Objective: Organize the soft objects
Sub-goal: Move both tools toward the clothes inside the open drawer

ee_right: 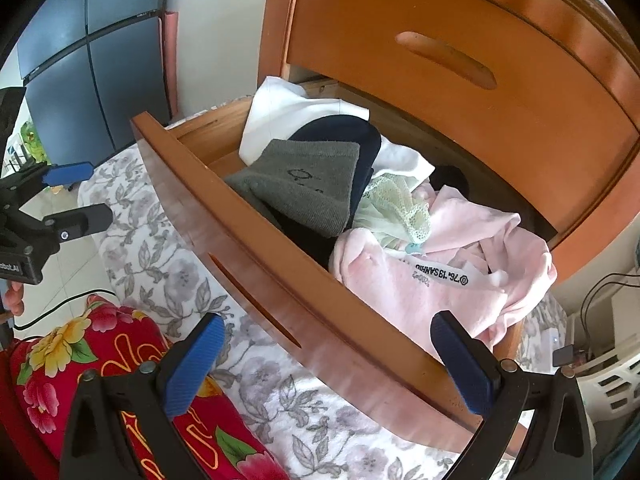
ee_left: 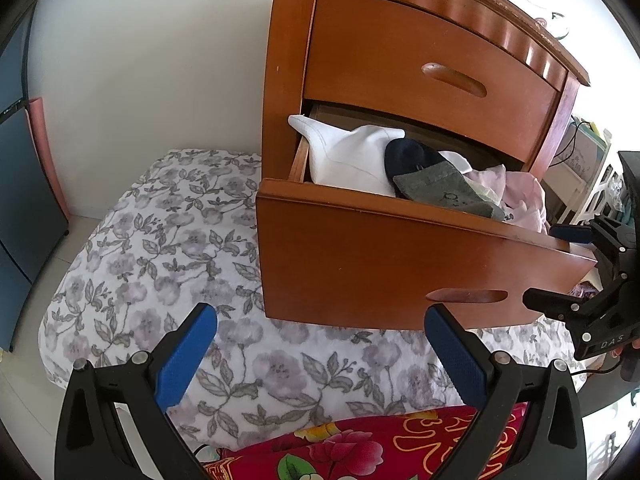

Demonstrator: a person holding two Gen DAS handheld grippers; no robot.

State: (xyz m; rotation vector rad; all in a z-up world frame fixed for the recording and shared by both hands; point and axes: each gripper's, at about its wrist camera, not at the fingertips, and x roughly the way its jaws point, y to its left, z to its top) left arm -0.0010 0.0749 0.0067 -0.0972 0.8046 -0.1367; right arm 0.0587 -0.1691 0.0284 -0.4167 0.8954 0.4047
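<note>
Nearest the lens, a red floral cloth (ee_right: pixel 100 356) lies on the bed beneath the right gripper (ee_right: pixel 324 364), whose blue fingers (ee_right: pixel 192 364) are spread wide and empty, hovering just in front of the open drawer (ee_right: pixel 256 248). The left gripper (ee_left: pixel 320 356) is likewise released, holding nothing, above the grey-flowered bedspread (ee_left: pixel 160 248). The drawer of the wooden nightstand (ee_left: pixel 420 56) stands pulled out and already holds the soft things: a white garment (ee_right: pixel 288 116) at its 11 o'clock corner, a grey sock (ee_right: pixel 308 188) over a dark navy one (ee_right: pixel 352 136) in the middle, pale lace (ee_right: pixel 396 204) beside them, and a pink garment (ee_right: pixel 432 280) at 4 o'clock, spilling over the front edge. The stowing looks nearly done (judging by the full drawer); what seems left is tucking the pink overhang inside, then pushing the front shut without trapping fabric.
</note>
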